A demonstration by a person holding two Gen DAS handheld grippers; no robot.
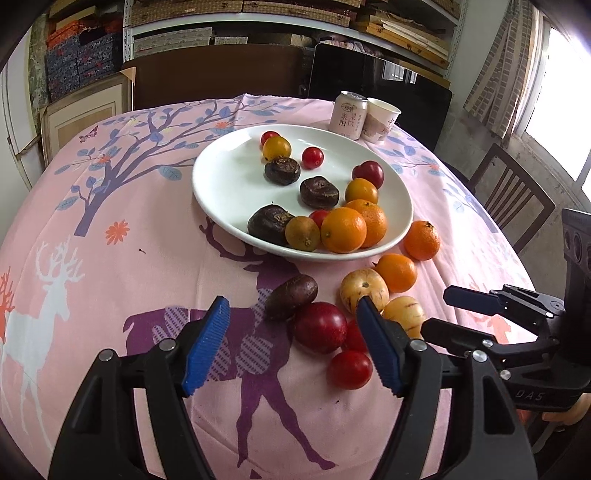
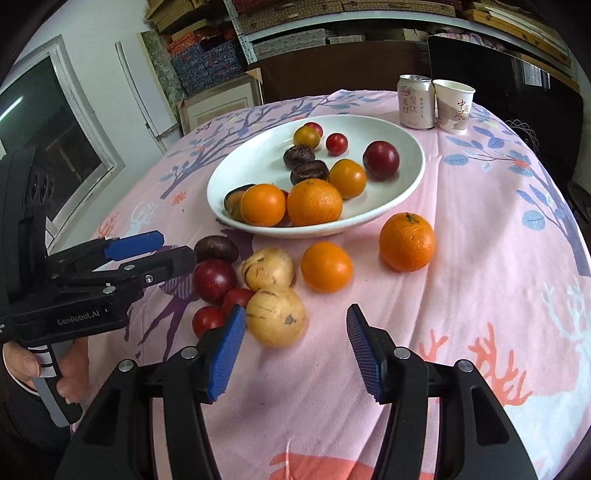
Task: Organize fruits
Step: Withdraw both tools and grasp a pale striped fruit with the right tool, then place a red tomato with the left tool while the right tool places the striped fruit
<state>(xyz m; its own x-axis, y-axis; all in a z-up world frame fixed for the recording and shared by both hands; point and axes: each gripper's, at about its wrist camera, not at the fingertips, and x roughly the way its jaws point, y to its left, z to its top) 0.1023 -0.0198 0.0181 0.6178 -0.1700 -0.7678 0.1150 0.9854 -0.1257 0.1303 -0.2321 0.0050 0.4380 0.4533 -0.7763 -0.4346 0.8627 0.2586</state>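
Covering table: pink deer-print cloth (image 1: 147,229) | shelves (image 1: 258,22) behind | left gripper (image 1: 291,347), right gripper (image 2: 295,347): both wide apart, empty

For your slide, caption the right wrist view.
Open right hand-held gripper hovers near a yellow melon, white plate beyond.
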